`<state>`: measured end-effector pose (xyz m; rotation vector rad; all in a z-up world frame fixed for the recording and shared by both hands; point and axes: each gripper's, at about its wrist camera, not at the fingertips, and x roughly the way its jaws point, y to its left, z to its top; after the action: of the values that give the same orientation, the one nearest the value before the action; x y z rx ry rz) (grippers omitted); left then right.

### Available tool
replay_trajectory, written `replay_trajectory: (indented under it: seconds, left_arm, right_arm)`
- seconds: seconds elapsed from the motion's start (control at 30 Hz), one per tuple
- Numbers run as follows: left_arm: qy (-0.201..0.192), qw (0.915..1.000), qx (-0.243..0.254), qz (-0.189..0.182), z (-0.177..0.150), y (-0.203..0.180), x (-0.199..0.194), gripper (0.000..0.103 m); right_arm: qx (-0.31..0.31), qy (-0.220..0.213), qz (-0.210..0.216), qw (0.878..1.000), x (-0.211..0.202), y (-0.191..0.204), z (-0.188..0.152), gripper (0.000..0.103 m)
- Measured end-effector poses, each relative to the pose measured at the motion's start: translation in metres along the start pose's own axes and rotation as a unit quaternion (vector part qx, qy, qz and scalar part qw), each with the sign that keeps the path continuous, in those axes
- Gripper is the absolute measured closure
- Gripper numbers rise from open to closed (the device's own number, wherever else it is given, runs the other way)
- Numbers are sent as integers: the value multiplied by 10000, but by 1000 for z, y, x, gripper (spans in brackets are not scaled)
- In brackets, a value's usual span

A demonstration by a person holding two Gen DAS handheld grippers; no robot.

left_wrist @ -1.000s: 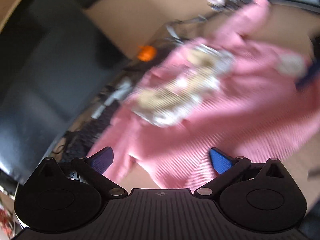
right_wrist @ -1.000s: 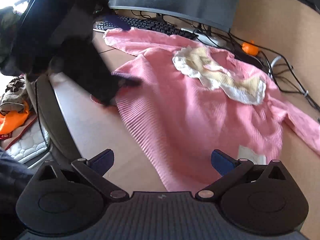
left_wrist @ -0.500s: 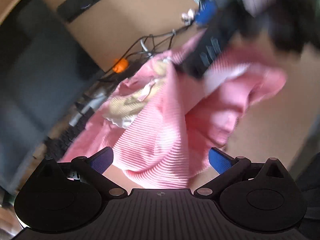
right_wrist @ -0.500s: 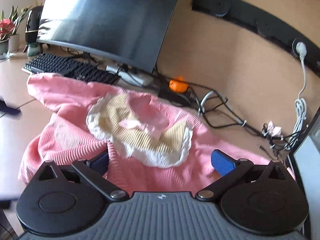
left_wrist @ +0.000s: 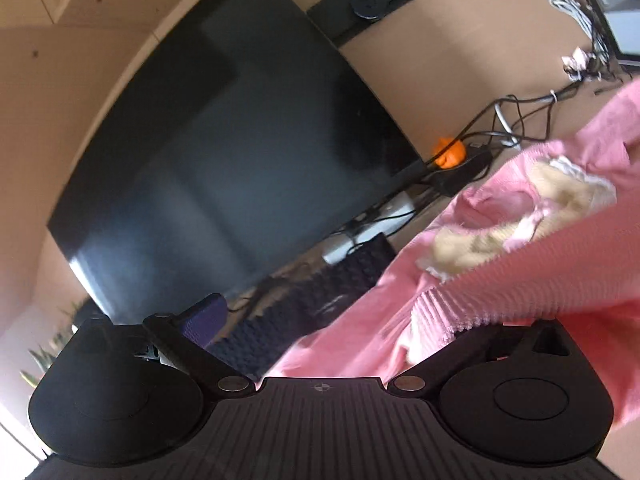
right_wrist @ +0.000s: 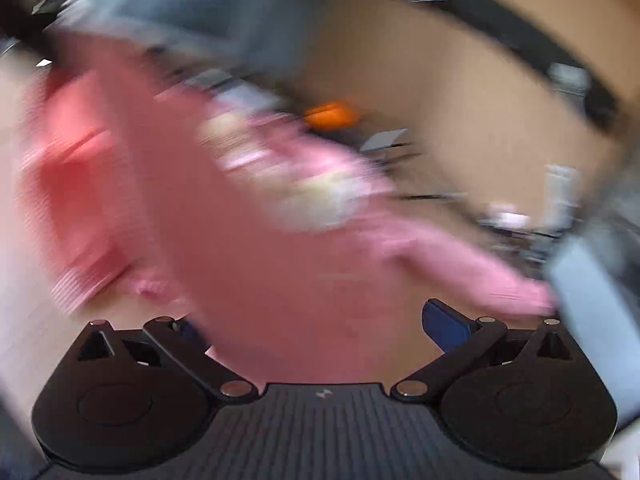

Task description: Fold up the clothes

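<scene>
The pink sweater (left_wrist: pixel 520 280) is draped over the right finger of the left hand-held gripper (left_wrist: pixel 320 320), whose jaws are spread; a dark monitor (left_wrist: pixel 224 152) is seen ahead to its left. The right hand-held gripper (right_wrist: pixel 320 324) is also spread, with blurred pink cloth lying between its fingers.

Pink ribbed knit sweater (left_wrist: pixel 520 272), with a cream, frilly-edged patch (left_wrist: pixel 480 240) on it. In the left wrist view it fills the right side of the frame, bunched and folded over itself, one ribbed edge running across the lower right. In the right wrist view the sweater (right_wrist: pixel 256 248) is heavily blurred, spreading from upper left to lower right, so its fold state can't be made out there.
</scene>
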<state>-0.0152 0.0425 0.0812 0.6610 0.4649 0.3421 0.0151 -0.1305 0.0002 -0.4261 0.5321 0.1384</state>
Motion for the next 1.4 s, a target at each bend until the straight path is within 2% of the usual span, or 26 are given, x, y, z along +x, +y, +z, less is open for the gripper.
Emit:
replay_trajectory:
  seconds: [0.07, 0.17, 0.23, 0.3, 0.43, 0.5, 0.57, 0.63, 0.77, 0.9, 1.0, 1.03, 1.1, 1.13, 1.2, 1.23, 1.27, 1.33, 1.4]
  left_arm:
    - [164, 9996, 195, -123, -18, -8, -3, 0]
    - [547, 9959, 612, -394, -51, -31, -4, 0]
    - [644, 9937, 820, -419, -64, -41, -6, 0]
    - [663, 9933, 880, -341, -70, -44, -4, 0]
    - [775, 9960, 441, 33, -63, -19, 6, 0]
    - [791, 9964, -147, 257, -51, 10, 6, 0]
    - [844, 9926, -844, 206, -40, 36, 2, 0]
    - [1040, 9872, -1207, 78, -37, 47, 5, 0]
    - [1484, 9776, -1466, -281, -44, 45, 13, 0]
    - [1329, 9816, -1333, -333, -39, 54, -4, 0]
    - [1089, 9848, -1301, -365, -38, 69, -21, 0]
    - [1087, 9851, -1259, -449, -44, 70, -28, 0]
    - [1150, 9839, -1150, -737, -61, 68, -40, 0]
    - [1291, 9794, -1072, -1121, -76, 65, -45, 0]
    - [1590, 9634, -1073, -1873, -96, 61, -52, 0]
    - [1713, 9543, -1107, -2184, -105, 60, -55, 0]
    - [1665, 9505, -1191, -2337, -103, 63, -56, 0]
    - [1556, 9424, -1360, -2630, -99, 69, -58, 0]
    - [1377, 9306, -1735, -2913, -83, 75, -47, 0]
  right_arm:
    - [373, -112, -439, 9983, -5, -29, 0, 0]
    - [418, 243, -611, 9970, 3, -41, -21, 0]
    - [424, 452, -703, 9956, 9, -46, -33, 0]
    - [394, 437, -824, 9949, 8, -47, -38, 0]
    - [-51, 216, -1117, 9935, 7, -41, -37, 0]
    - [48, -140, -1353, 9907, -9, -51, -26, 0]
    - [181, -500, -1474, 9877, -23, -59, -17, 0]
    - [120, -547, -1363, 9891, -26, -61, -15, 0]
    - [-331, 42, -943, 9950, -6, -53, -25, 0]
    - [131, -125, -921, 9956, -20, -77, -14, 0]
    - [226, -409, -999, 9939, -50, -95, -12, 0]
    - [221, -450, -934, 9944, -61, -99, -16, 0]
    - [94, -231, -393, 9989, -76, -105, -35, 0]
    - [-12, -48, -36, 10000, -81, -106, -47, 0]
    - [-73, 365, 483, 9981, -85, -111, -67, 0]
    - [68, 523, 555, 9971, -85, -116, -72, 0]
    - [283, 623, 593, 9959, -84, -123, -74, 0]
    - [1016, 591, 647, 9910, -77, -140, -65, 0]
    - [1761, 523, 899, 9789, -61, -153, -49, 0]
